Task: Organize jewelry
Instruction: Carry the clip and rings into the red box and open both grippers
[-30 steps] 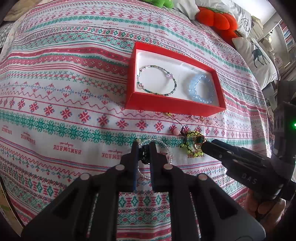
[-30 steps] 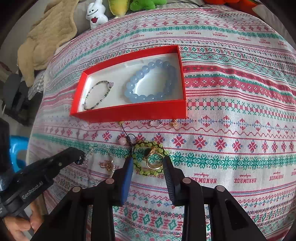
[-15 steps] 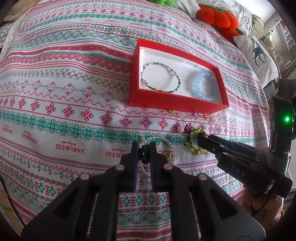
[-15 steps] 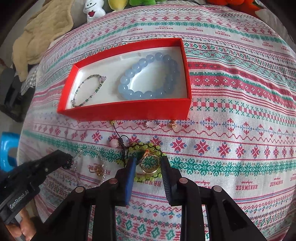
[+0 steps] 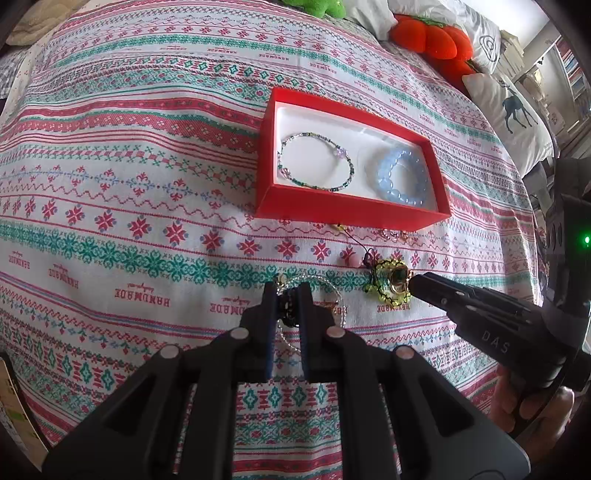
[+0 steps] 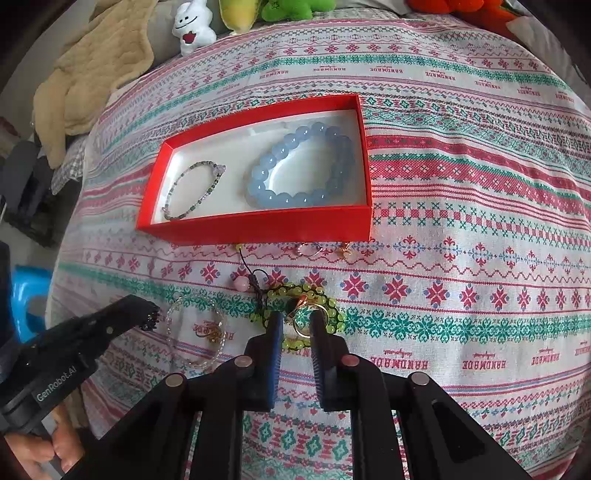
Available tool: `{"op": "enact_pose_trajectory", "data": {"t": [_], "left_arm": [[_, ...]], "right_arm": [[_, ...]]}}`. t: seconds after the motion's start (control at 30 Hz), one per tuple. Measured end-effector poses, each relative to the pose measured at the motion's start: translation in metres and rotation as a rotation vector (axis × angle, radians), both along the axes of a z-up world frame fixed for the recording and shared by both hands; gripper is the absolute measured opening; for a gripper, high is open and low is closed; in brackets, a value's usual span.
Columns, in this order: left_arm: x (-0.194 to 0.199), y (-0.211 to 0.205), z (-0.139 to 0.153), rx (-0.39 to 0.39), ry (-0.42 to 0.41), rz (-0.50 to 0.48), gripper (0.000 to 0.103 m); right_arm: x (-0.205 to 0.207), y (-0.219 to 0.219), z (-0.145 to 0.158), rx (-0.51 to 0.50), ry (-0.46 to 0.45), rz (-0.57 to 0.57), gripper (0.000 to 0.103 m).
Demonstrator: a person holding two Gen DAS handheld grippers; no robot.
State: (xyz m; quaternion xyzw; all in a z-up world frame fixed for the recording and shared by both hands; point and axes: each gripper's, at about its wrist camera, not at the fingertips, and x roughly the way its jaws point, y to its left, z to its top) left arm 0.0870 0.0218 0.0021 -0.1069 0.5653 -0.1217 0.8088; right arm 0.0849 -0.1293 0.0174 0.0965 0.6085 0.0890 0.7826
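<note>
A red box point(image 5: 351, 218) point(image 6: 258, 229) on the patterned bedspread holds a thin beaded bracelet point(image 5: 314, 166) point(image 6: 192, 192) and a pale blue bead bracelet point(image 5: 402, 177) point(image 6: 295, 166). In front of it lie a green bead bracelet point(image 5: 384, 295) point(image 6: 332, 317) with a gold ring point(image 5: 397, 280) point(image 6: 306, 326) on top, and a clear bead bracelet point(image 5: 332, 295) point(image 6: 195, 332). My left gripper point(image 5: 288, 291) point(image 6: 149, 319) is shut on a small dark beaded piece point(image 5: 288, 308) over the clear bracelet. My right gripper point(image 6: 297, 321) point(image 5: 412, 286) points down with its jaws closing on the gold ring between them.
A pink bead on a black cord point(image 6: 240, 284) and two small rose-gold pieces point(image 6: 308, 251) lie just in front of the box. Plush toys point(image 6: 194, 26), an orange plush point(image 5: 428, 37), a deer pillow point(image 5: 513, 110) and a beige blanket point(image 6: 92, 74) line the far edges.
The right gripper's jaws have narrowed from wide apart to tight around the gold ring. The left gripper has kept still, shut on the dark beads.
</note>
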Motion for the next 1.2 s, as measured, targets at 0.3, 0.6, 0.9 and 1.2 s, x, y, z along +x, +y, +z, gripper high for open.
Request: {"op": "enact_pose_trajectory", "data": {"t": [0.3, 0.6, 0.9, 1.2], "left_arm": [[-0.001, -0.005, -0.007, 0.014, 0.004, -0.006, 0.012], [0.0, -0.012, -0.012, 0.056, -0.001, -0.022, 0.012], [0.0, -0.017, -0.013, 0.063, -0.004, -0.03, 0.012], [0.0, -0.009, 0.0, 0.037, -0.035, -0.016, 0.012]], "right_arm": [[0.008, 0.006, -0.012, -0.019, 0.042, 0.008, 0.041], [0.014, 0.015, -0.014, -0.072, 0.011, 0.012, 0.054], [0.018, 0.016, -0.022, -0.115, -0.002, 0.026, 0.029], [0.005, 0.006, 0.011, -0.062, -0.06, 0.031, 0.029]]}}
